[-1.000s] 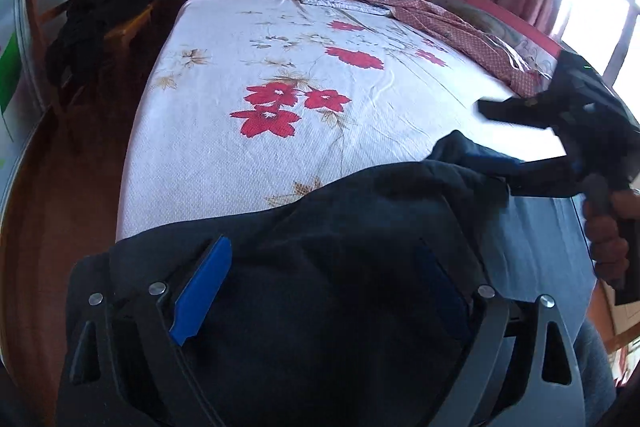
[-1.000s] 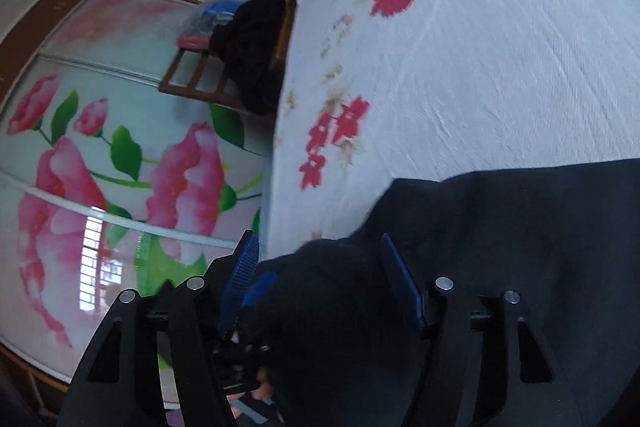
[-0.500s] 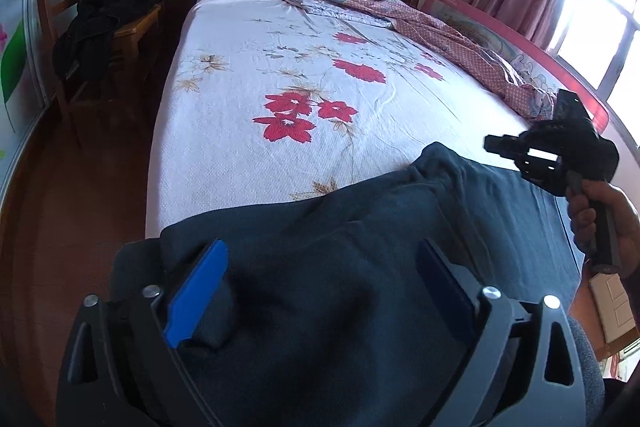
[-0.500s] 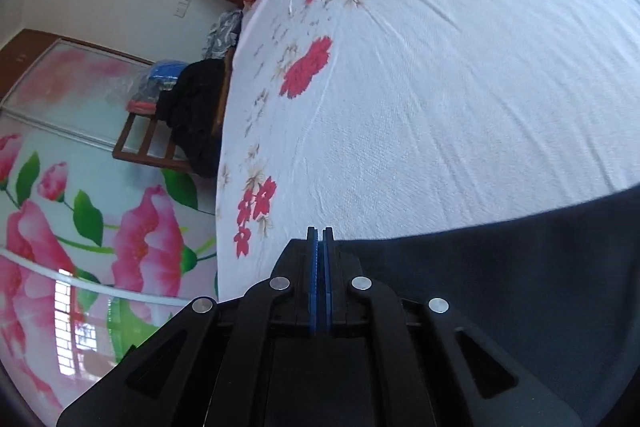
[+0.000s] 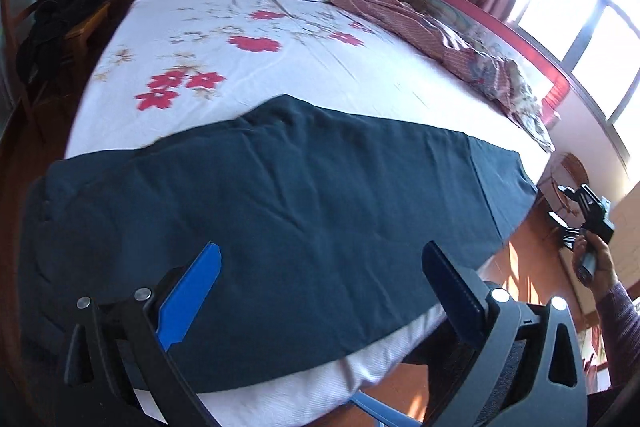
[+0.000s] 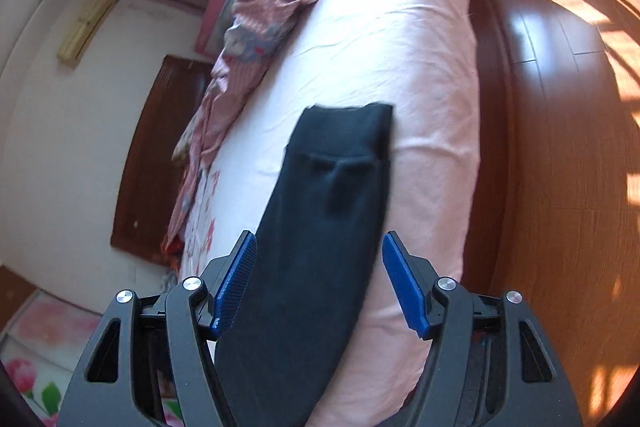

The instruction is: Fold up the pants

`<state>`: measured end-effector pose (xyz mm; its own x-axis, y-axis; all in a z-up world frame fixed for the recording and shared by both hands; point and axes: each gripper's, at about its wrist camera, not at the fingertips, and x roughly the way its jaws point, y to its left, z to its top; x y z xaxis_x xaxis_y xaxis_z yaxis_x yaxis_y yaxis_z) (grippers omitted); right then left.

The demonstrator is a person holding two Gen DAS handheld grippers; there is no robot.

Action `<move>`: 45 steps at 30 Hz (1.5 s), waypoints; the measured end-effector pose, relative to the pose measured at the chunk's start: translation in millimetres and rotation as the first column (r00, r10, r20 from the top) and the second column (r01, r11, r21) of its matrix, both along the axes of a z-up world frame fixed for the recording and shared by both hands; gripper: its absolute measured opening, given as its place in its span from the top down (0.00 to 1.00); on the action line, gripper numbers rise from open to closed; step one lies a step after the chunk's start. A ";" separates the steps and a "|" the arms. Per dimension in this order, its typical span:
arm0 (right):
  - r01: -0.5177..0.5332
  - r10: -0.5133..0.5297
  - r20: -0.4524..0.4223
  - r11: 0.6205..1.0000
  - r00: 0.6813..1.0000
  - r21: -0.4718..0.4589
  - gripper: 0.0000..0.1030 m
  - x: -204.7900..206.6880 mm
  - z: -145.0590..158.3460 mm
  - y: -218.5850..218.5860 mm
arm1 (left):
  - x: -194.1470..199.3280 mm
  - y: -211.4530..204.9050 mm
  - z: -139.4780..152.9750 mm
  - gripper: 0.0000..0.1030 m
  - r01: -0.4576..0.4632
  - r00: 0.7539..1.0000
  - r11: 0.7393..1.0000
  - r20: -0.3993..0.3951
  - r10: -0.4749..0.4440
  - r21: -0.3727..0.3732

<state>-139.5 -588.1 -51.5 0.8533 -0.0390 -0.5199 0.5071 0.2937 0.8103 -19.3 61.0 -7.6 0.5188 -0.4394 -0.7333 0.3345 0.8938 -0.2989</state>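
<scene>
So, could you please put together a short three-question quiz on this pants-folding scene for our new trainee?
1. True or false: the dark pants lie spread flat along the near edge of the bed.
2. Multiple choice: what does the left gripper hold? A) the pants; B) the quilt; C) nothing, its jaws stand open above the pants.
3. Short answer: where is the right gripper in the left wrist view?

Key
1. True.
2. C.
3. Off the bed, beyond the end of the pants, in the person's hand over the wooden floor, pads touching nothing.
</scene>
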 end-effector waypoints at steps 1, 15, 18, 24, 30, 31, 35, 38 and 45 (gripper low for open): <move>0.020 -0.020 0.000 1.000 1.000 0.019 0.37 -1.1 -8.6 -8.8 | -1.9 -8.4 -1.2 0.02 0.019 1.000 1.000 -0.012 -0.019 -0.005; -0.060 0.060 -0.035 0.998 0.998 0.007 0.57 55.6 -37.1 -21.1 | -7.0 -29.6 -10.8 0.02 0.032 0.994 0.999 -0.108 -0.028 0.036; -0.051 0.052 -0.084 0.999 0.995 0.015 0.70 61.1 -37.0 -21.4 | -5.6 -27.8 -14.7 0.02 0.025 0.992 0.999 -0.122 -0.021 0.029; -0.123 0.087 -0.205 0.977 0.975 -0.172 0.93 77.1 6.9 -3.7 | -4.7 -15.7 -11.9 0.02 -0.001 0.993 1.000 -0.115 0.001 -0.007; -0.348 0.195 -0.325 0.776 0.925 -0.526 0.93 113.6 94.9 76.4 | -2.3 13.5 -8.3 0.02 -0.076 0.992 0.995 -0.103 0.070 -0.057; -0.389 0.220 -0.341 0.717 0.914 -0.578 0.93 118.8 108.9 99.2 | -2.4 19.6 -6.5 0.02 -0.090 0.992 0.994 -0.094 0.084 -0.061; -0.534 0.334 -0.421 0.431 0.843 -0.727 0.93 129.9 145.2 212.4 | -2.5 48.2 -3.5 0.02 -0.152 0.986 0.985 -0.076 0.146 -0.082; -0.610 0.395 -0.511 0.182 0.764 -0.771 0.93 122.4 138.1 310.4 | -6.3 72.3 -5.6 0.02 -0.206 0.977 0.974 -0.078 0.200 -0.090; -0.727 0.288 -0.833 -0.407 0.472 -0.553 0.93 93.0 -13.2 481.0 | -13.0 121.0 -16.5 0.02 -0.313 0.947 0.945 -0.102 0.304 -0.095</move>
